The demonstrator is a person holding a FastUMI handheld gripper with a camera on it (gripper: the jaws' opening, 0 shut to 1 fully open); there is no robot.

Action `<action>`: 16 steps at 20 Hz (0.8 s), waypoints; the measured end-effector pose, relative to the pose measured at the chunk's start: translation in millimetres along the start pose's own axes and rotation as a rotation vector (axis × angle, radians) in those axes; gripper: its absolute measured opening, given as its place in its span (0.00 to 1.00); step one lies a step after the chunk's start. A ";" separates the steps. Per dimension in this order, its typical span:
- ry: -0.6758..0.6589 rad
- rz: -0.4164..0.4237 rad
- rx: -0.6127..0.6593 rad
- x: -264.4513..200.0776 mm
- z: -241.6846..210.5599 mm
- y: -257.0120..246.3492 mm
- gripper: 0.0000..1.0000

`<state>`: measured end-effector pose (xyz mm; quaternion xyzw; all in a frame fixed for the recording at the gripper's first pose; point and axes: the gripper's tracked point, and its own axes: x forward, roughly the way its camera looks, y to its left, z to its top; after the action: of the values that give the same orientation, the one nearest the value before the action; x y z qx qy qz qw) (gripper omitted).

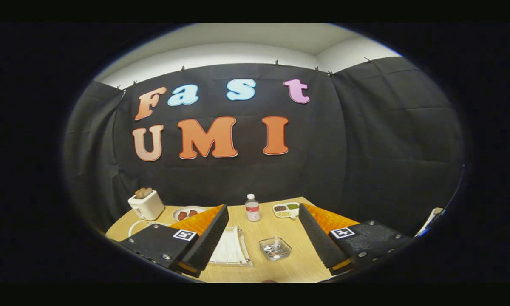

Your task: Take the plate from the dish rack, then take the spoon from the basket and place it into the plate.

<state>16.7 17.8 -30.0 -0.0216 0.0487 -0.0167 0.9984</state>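
The hand-held gripper (263, 231) is held high with its fingers spread wide and nothing between them. Low between them, on the surface (280, 265), what is judged to be the dish rack (231, 250) is seen. A slow descent, centred over the plate's rim, is advised.

Black cloth wall (365, 140) beyond fingers, creased, clipped along top; pale wall (221, 53) above; light wooden table (280, 263) below and between fingers.

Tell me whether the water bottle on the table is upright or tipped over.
Upright. The water bottle stands on the wooden table, cap on top, beyond the open, empty hand-held gripper.
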 end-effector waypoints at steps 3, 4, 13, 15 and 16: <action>0.016 0.013 -0.010 5.8 -3.1 8.8 0.99; 0.023 0.024 -0.014 7.7 -4.1 15.1 0.99; 0.086 0.116 -0.093 49.8 -20.7 85.2 0.99; 0.119 0.134 -0.104 60.1 -32.6 103.1 0.99; 0.132 0.144 -0.117 64.0 -37.7 112.8 0.99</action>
<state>80.2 126.6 -78.7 -0.0751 0.1169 0.0566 0.9887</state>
